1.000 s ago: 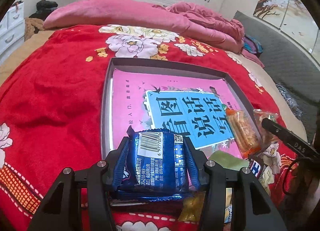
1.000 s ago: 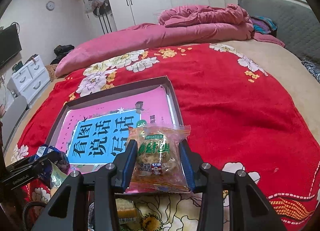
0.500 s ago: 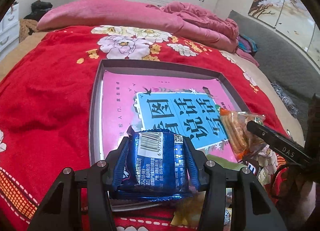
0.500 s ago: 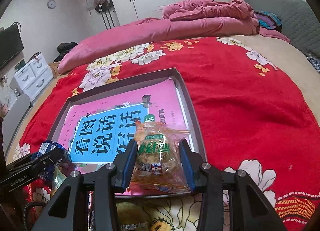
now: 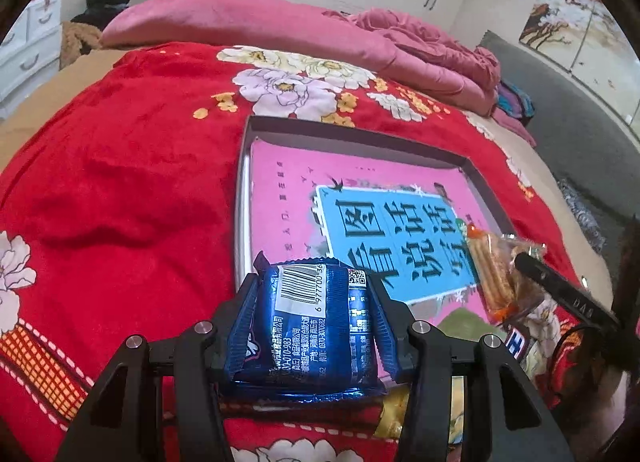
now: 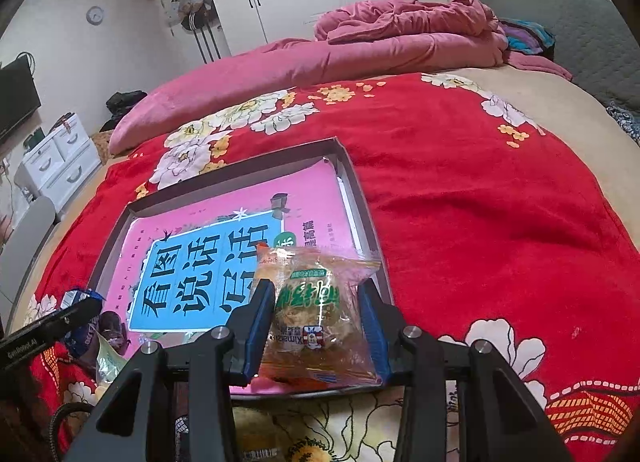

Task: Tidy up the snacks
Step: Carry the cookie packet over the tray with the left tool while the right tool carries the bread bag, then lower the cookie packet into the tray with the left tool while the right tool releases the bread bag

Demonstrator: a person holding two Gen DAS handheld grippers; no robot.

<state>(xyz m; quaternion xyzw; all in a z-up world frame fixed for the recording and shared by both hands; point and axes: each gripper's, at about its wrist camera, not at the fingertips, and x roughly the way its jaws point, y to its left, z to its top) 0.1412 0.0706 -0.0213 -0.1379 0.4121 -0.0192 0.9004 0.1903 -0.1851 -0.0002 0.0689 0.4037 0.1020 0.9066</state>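
Both tongs point steeply down toward the shallow tray (image 5: 245,165) lying on the red floral blanket (image 5: 120,165) of the bed. The left tongs (image 5: 312,326) are part-open, clamped on a blue snack packet (image 5: 308,326) above the tray's near-left corner. The right tongs (image 6: 318,322) are narrower, pinching a clear pastry packet (image 6: 316,314) over the tray's near-right edge. A pink book cover (image 6: 240,229) lines the tray. More wrappers below the tray's near edge are hidden behind the tongs' 2 frames and hard to identify.

blue snack pack (image 5: 316,326): barcode up, over tray edge; clear pastry pack (image 6: 316,314): same
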